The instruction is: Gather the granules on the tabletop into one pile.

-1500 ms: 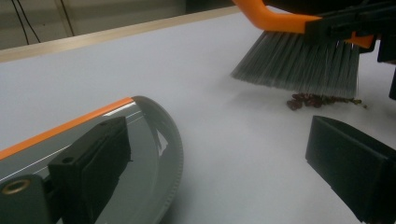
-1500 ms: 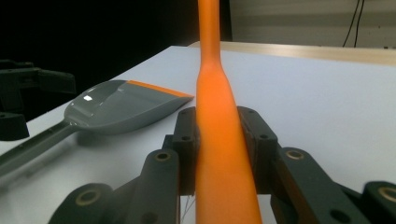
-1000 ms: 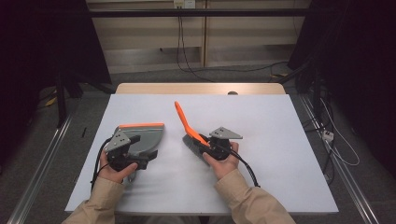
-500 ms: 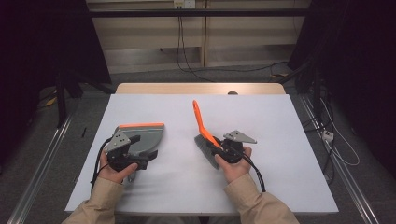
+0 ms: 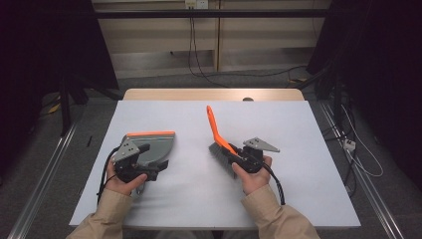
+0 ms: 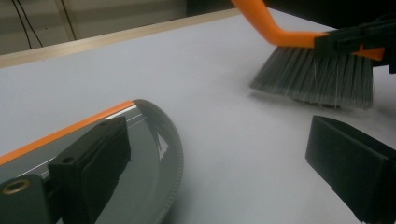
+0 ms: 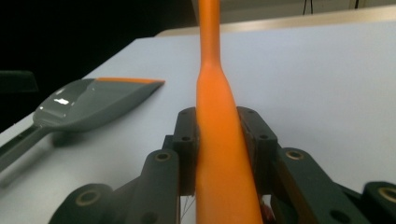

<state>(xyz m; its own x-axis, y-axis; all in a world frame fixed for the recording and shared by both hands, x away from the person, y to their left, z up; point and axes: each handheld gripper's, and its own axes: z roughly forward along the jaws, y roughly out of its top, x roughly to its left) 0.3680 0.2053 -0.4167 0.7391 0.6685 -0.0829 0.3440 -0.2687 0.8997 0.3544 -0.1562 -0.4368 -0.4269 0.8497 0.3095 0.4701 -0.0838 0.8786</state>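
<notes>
Open room: bare white surface (image 5: pixel 298 129) runs ahead of both pairs of jaws to its far edge, and between the two grippers; the near edge lies just behind the hands.
Left gripper (image 5: pixel 132 162): its jaws stand wide apart in the left gripper view; one pad sits over the dustpan (image 5: pixel 152 147), the other hangs over bare surface. Whether that pad touches the pan cannot be told.
Right gripper (image 5: pixel 241 157): jaws clamped on the orange back of the brush (image 5: pixel 219 142), pads pressing it from both sides.
Brush: handle points up and away from the jaws, grey bristles (image 6: pixel 317 77) below them, at the surface; contact unclear.
Dustpan: grey, glossy, with an orange lip on the side away from the left jaws.
Hidden: the brush head is cut off under the right jaws in the right gripper view; the pan's handle is covered by the left hand (image 5: pixel 124 181).
</notes>
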